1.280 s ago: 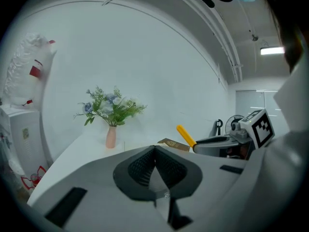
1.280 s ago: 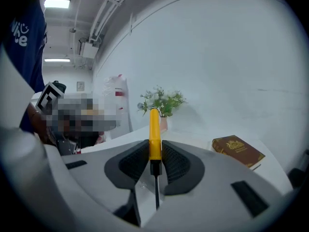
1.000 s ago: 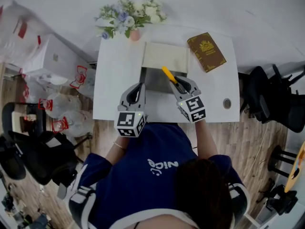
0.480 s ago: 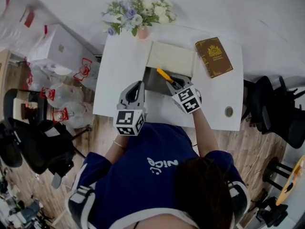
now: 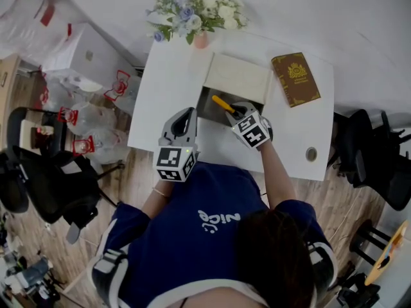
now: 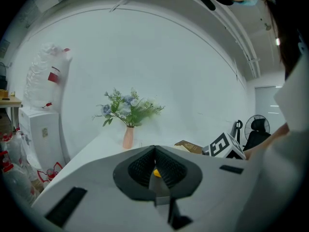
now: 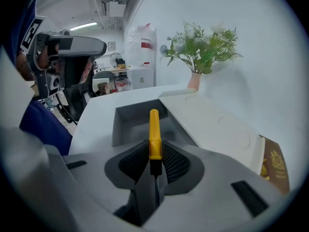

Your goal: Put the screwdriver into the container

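Over the table's (image 5: 170, 95) rear middle, head view: the right gripper (image 5: 239, 111) holds a yellow-handled screwdriver (image 5: 223, 102) above the open grey container (image 5: 207, 108), whose lid (image 5: 237, 79) lies folded back toward the rear edge. The left gripper (image 5: 186, 117) hangs near the front edge, well apart from the box. A brown book (image 5: 295, 79) lies by the right rear corner; flowers (image 5: 196, 15) stand at the rear edge.

Left gripper view: its 2 jaws meet with nothing between them; only a speck of yellow shows far beyond the slit.

Right gripper view: the 2 jaws pinch the screwdriver (image 7: 154, 129) where the yellow handle meets the dark collar. The handle points ahead over the container's hollow (image 7: 135, 122), and the shaft runs back toward the camera.

The tool looks light and rigid, its plastic handle smooth and round, so it may swivel in a pinch or roll once freed. The hold near the collar seems sound; a low release inside the walls would likely settle it.
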{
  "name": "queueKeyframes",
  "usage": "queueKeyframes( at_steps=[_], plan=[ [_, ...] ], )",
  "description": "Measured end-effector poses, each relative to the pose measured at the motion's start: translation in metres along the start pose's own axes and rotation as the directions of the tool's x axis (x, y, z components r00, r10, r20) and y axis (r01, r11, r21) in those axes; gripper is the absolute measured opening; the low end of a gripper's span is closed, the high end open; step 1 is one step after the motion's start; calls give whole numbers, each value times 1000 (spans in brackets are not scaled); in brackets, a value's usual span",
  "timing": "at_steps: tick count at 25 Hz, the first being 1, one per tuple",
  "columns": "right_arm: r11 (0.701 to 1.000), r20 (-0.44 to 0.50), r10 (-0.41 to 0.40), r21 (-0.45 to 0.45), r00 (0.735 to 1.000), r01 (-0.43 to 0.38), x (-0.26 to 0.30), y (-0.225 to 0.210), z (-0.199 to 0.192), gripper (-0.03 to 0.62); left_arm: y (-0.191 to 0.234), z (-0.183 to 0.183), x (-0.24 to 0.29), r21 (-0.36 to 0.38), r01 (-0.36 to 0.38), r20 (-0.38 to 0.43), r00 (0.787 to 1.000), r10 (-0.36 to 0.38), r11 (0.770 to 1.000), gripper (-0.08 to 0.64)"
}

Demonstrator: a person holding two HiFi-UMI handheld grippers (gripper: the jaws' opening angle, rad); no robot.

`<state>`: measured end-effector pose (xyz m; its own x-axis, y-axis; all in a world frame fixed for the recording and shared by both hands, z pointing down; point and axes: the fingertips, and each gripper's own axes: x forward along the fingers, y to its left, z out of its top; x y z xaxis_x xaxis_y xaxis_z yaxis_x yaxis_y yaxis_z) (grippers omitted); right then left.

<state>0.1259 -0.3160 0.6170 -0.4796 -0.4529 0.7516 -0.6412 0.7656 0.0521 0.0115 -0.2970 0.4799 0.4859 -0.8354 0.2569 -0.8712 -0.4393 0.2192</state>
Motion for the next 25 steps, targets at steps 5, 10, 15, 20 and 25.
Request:
queueKeyframes(
  at_steps=[5,10,15,20,25],
  plan=[
    [999,-48,24,-26,999,-25,14,7,-6,100,7,0,-4,1,-26,0,1000,26,1000,17],
    [998,-108,40,-43,993,-45,23,9,-11,100,12,-2,-3,3,-39,-9,999,39,999,17],
    [998,-165,51,-26,985,-56,29,6,-15,100,10,-3,1,8,-31,-16,999,31,999,17],
    [997,-206,68,-21,976,-74,32,7,-18,100,11,-4,3,7,-32,-20,999,32,999,17],
    [997,-234,71,-25,970,-79,35,6,-21,100,16,-10,1,3,-53,-33,998,53,999,17]
  ],
)
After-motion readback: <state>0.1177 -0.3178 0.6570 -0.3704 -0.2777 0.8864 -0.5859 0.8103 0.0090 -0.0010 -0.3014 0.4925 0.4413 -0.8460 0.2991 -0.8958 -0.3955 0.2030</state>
